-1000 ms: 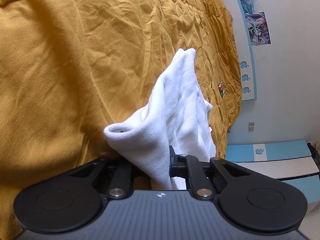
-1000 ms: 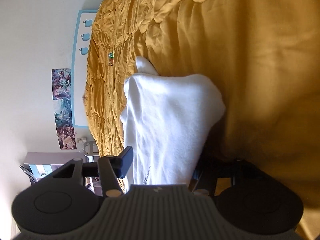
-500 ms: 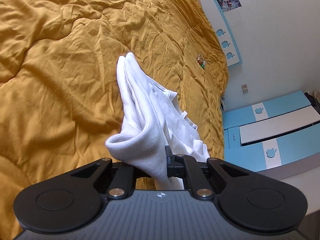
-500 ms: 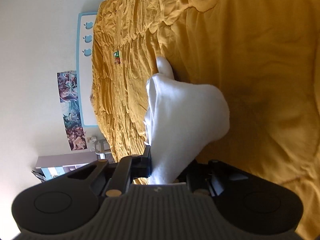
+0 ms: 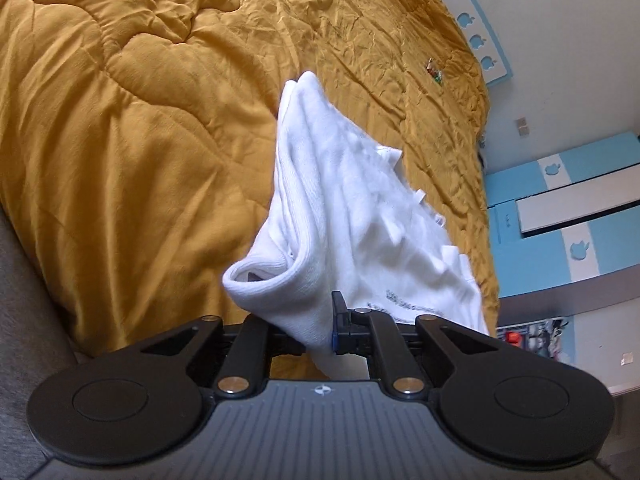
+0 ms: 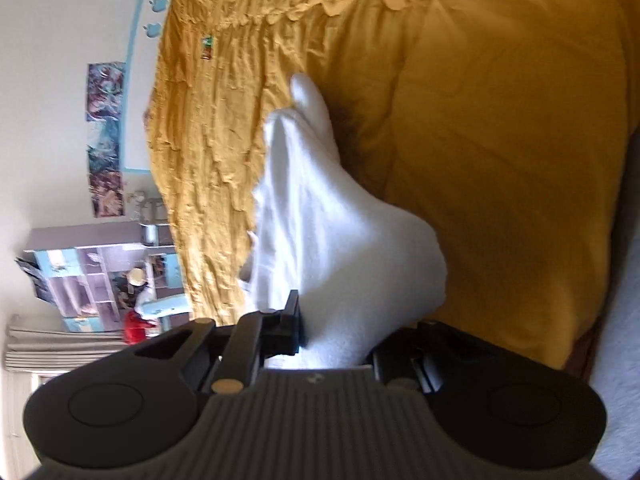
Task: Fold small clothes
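One bed is seen, covered by a single mustard-yellow quilt (image 5: 132, 128) that fills most of both views. On the wall beyond its far edge a blue-framed panel (image 5: 486, 36) with three apple shapes is fixed, and a strip of posters (image 6: 105, 136) is seen in the right wrist view. One white garment (image 5: 340, 208) is held up off the quilt between two tools — its long axis runs away from each camera, narrowing to a folded tip at the far end. A line of small print is visible near its lower edge. The left tool (image 5: 316, 332) is clamped on a thick rolled hem, its jaws easing apart. The right tool (image 6: 336, 340) is likewise clamped on the cloth, jaws opening slightly. One small colourful item (image 5: 434, 73) lies far off on the quilt.
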The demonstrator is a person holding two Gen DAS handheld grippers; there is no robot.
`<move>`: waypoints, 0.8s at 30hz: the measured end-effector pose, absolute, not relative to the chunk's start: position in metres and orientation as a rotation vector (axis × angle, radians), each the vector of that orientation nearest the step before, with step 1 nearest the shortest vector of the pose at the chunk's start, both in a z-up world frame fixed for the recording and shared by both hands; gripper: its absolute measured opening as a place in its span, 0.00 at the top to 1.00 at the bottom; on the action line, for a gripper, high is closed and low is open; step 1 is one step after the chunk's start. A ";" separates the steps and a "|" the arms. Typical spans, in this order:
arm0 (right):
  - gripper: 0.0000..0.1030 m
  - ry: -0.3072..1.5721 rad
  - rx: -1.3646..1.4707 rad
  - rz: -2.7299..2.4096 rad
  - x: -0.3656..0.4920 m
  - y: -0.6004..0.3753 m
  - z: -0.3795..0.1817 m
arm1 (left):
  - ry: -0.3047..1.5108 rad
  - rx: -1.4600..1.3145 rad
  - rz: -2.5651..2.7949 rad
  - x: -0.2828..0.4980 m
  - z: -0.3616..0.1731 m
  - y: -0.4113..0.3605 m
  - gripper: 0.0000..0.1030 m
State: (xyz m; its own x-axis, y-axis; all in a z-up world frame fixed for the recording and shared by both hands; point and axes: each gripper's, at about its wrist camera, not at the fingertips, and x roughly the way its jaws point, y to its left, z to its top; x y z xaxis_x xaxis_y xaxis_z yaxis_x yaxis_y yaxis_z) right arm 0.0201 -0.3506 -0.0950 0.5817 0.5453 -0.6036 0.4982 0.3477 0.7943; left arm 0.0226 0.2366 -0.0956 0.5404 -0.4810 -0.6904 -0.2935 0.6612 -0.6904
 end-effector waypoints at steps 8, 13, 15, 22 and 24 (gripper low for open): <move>0.47 1.016 1.089 -0.082 -0.006 -0.379 -0.091 | 0.994 -0.609 0.153 -0.005 -0.081 0.263 0.36; 0.31 0.889 0.825 -0.174 -0.009 -0.400 -0.051 | 0.925 -0.547 0.269 0.001 -0.063 0.292 0.36; 0.31 0.826 0.688 -0.188 0.000 -0.400 -0.031 | 0.876 -0.524 0.262 0.012 -0.052 0.299 0.35; 0.20 0.688 0.373 -0.042 0.073 -0.365 0.009 | 0.745 -0.346 0.130 0.076 -0.024 0.283 0.29; 0.20 0.705 0.332 -0.007 0.103 -0.349 0.009 | 0.761 -0.333 0.042 0.104 -0.028 0.274 0.28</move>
State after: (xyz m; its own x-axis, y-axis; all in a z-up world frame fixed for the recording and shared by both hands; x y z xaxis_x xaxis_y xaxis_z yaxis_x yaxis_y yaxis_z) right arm 0.1034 -0.3494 0.0086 0.7641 0.1048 -0.6365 0.1177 0.9475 0.2973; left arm 0.1036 0.2740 -0.0284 0.7257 -0.0820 -0.6831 -0.1569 0.9470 -0.2804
